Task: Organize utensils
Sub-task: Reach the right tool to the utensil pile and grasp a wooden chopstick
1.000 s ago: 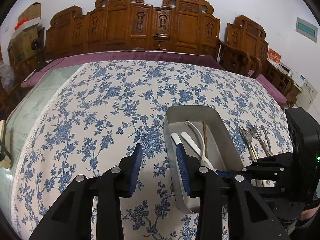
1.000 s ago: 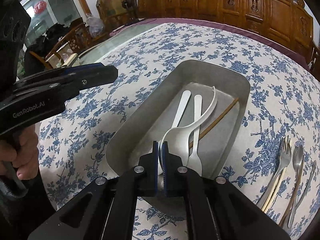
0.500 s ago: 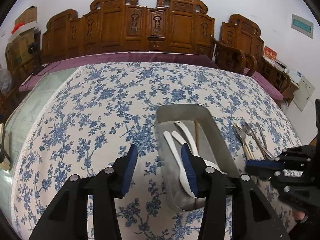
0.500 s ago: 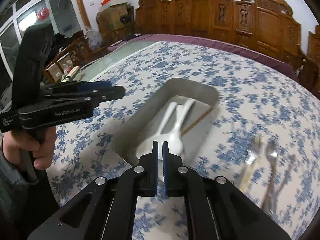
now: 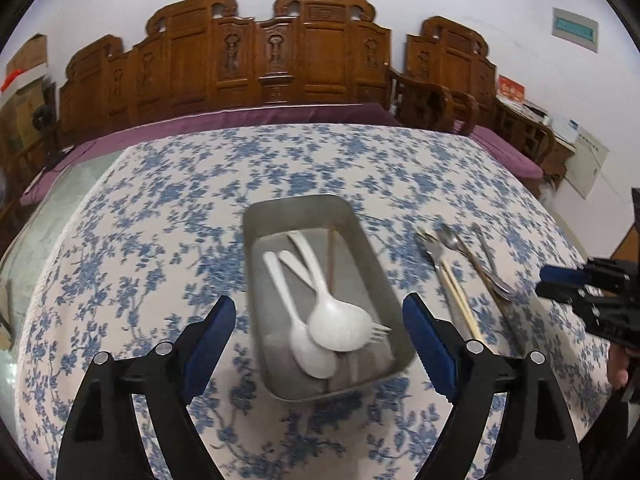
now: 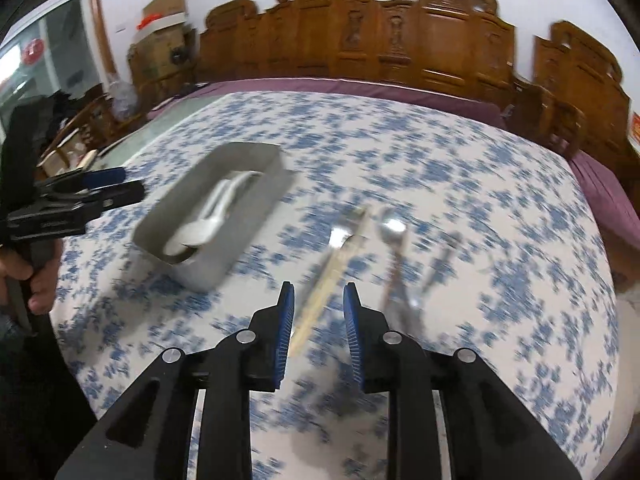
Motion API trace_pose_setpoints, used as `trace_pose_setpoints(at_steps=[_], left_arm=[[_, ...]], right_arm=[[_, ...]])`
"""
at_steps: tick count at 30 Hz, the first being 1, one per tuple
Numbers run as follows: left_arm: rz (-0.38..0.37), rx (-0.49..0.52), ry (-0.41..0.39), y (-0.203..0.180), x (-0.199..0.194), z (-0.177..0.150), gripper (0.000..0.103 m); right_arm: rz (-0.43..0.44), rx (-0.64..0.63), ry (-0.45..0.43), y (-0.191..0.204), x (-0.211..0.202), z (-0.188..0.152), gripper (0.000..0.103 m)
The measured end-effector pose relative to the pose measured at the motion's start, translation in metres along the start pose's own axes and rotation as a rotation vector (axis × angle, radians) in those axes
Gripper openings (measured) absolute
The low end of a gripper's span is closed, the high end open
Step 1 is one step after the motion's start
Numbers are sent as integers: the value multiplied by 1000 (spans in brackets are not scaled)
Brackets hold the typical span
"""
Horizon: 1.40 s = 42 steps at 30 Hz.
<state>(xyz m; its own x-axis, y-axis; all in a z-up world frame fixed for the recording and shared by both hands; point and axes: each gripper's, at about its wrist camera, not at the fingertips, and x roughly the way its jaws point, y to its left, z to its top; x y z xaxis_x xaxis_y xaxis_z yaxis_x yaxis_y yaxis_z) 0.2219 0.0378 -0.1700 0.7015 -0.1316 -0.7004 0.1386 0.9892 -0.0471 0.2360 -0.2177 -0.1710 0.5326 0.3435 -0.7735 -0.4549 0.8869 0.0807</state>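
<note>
A grey metal tray lies on the flowered tablecloth and holds white plastic spoons, a white fork and a brown chopstick. My left gripper is wide open, its jaws on either side of the tray's near end, holding nothing. Loose metal utensils and pale chopsticks lie on the cloth right of the tray. My right gripper is open and empty just above the near end of the pale chopsticks, with metal spoons to their right. The tray shows at the left.
Carved wooden chairs line the table's far side. A purple cloth edge runs along the far rim. Bare glass tabletop lies at the left. Cardboard boxes stand in the back left corner.
My right gripper let go of the white spoon in the tray, swung right over the loose utensils and opened. My left gripper opened wide and shifted right around the tray.
</note>
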Motion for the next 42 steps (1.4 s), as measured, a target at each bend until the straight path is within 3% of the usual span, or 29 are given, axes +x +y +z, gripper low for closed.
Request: trace_pose_setpoints(at_steps=[8, 15, 21, 30, 33, 42], left_arm=[[-28, 33, 5, -30, 0, -10, 85], [-43, 58, 8, -51, 1, -18, 85], [-47, 83, 14, -66, 3, -25, 85], [-39, 90, 21, -74, 1, -31, 85], [-33, 98, 12, -78, -5, -32, 85], [8, 152, 10, -95, -21, -33, 85]], right_arm=[[-45, 58, 36, -27, 16, -16, 27], [-29, 64, 114, -17, 40, -33, 27], [-66, 81, 167, -12, 61, -36, 27], [-160, 73, 204, -7, 77, -28, 19], [-172, 84, 210, -11, 78, -26, 10], [-71, 92, 205, -13, 58, -38, 6]])
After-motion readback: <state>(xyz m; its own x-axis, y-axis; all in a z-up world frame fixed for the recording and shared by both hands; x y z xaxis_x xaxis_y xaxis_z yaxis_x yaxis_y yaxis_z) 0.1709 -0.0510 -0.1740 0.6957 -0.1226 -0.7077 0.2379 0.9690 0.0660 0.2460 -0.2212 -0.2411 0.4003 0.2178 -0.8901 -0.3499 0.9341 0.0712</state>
